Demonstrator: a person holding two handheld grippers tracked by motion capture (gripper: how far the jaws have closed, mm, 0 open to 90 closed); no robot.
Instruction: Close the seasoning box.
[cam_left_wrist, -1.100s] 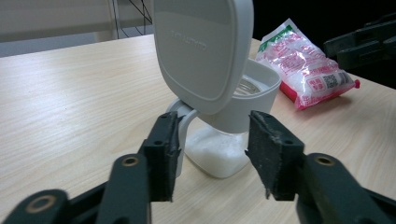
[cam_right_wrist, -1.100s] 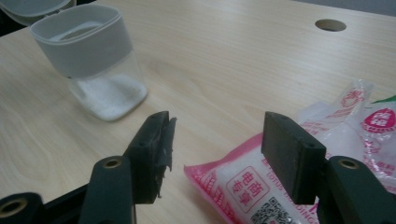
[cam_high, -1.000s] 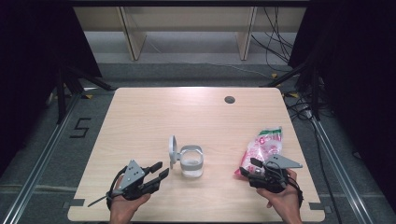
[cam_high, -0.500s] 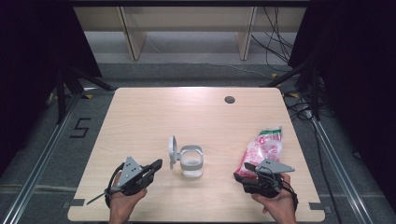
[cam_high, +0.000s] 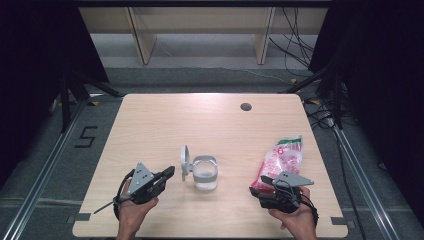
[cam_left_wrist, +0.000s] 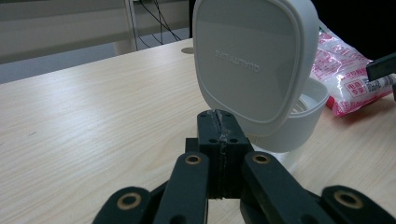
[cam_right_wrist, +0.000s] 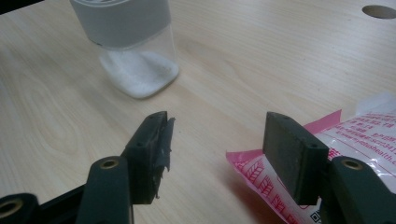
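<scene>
- Jaws of the left gripper (cam_left_wrist: 219, 135) have just been closing and now stand clenched, pad against pad, with nothing between them; their tips sit just short of the hinged lid (cam_left_wrist: 254, 60), whether touching it I cannot tell.
- Jaws of the right gripper (cam_right_wrist: 215, 154) spread apart, grasping nothing — bare wood shows in the gap. One jaw hangs over the near corner of the pink packet (cam_right_wrist: 327, 163).
- Clear container (cam_high: 205, 172) stands upright near the middle of the worktop (cam_high: 200, 120), toward the person's edge. Grey collar at its mouth, white powder lying in the bottom.
- Lid flipped up on the container's left side, standing almost on edge, inner face toward the left gripper; raised lettering reads mirror-wise in the left gripper view.
- Pink-and-white printed packet lies flat at the right of the worktop, well apart from the container, its near end just ahead of the right gripper in the high view.
- Left gripper in the high view rests low at the front edge, pointing toward the lid — right gripper likewise low, at the front right.
- Small round hole (cam_high: 245, 106) in the worktop, far side.
</scene>
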